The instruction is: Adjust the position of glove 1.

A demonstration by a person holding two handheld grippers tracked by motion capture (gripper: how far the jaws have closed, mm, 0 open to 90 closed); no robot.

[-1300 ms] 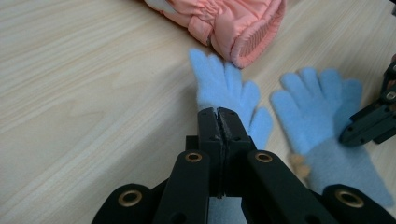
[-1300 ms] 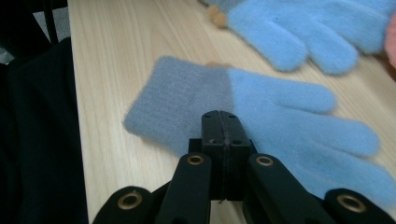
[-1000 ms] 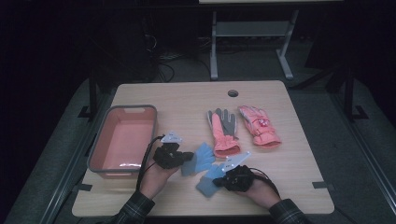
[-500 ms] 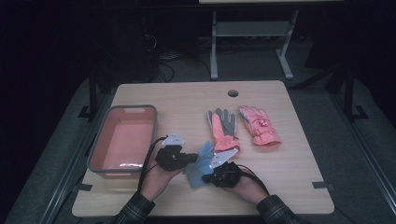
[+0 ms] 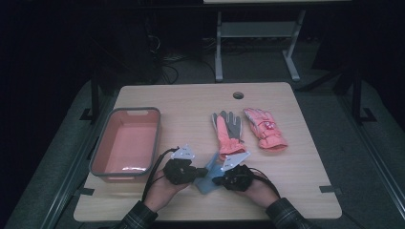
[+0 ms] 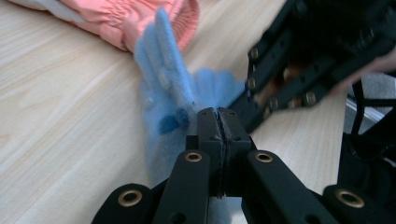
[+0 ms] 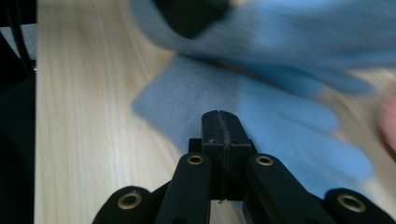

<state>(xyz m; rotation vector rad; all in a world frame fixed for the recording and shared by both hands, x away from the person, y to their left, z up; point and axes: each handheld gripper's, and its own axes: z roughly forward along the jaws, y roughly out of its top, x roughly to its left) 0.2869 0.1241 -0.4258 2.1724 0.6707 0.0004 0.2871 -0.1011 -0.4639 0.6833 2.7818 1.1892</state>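
Both hands drawn closer together; left tool [image 5: 203,171] and right tool [image 5: 216,181] clenched on blue glove [image 5: 208,175], front-centre on surface [image 5: 191,102]. Pink tray [image 5: 125,143] empty; orange gloves [image 5: 229,136] untouched.

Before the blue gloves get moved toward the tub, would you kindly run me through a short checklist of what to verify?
1. Left tongs closed on the blue glove: ok; the jaws are pressed together with fabric at their tips.
2. Right tongs closed on a blue glove: cannot tell; the jaws are shut and lie over blue fabric, but whether they pinch it is unclear.
3. Pink tub free to receive: ok, nothing lies in it.
4. Blue fabric clear of the coral glove: not ok; the left gripper view shows it against the coral cuff.
5. Second pink glove out of the way: ok, it lies apart to the right.
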